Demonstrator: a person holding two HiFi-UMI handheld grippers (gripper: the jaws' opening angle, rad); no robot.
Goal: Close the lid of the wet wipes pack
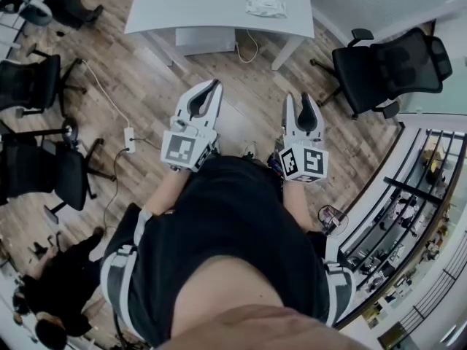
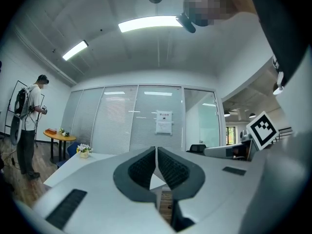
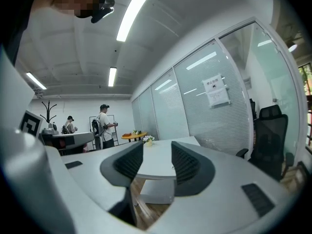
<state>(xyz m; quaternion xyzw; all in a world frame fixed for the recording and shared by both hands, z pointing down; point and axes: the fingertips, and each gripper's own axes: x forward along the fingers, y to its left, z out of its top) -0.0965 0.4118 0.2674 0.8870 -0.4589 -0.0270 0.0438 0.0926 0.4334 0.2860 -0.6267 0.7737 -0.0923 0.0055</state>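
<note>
I stand a few steps back from a white table (image 1: pixel 175 6). On it lies a small white object (image 1: pixel 265 6). It is too small to tell whether it is the wet wipes pack, and no lid can be made out. Both grippers are held at waist height, pointing level toward the table and far from it. My left gripper (image 1: pixel 217 86) (image 2: pixel 156 151) is shut with its pads meeting and nothing between them. My right gripper (image 1: pixel 301 99) (image 3: pixel 157 149) is open and empty.
Black office chairs stand at the right (image 1: pixel 394 68) and along the left (image 1: pixel 33 82). A power strip and cable (image 1: pixel 129 137) lie on the wooden floor. A small pot of flowers (image 3: pixel 147 139) (image 2: pixel 84 151) sits at the table's far end. People stand near a round yellow table (image 3: pixel 132 135). A glass wall is behind.
</note>
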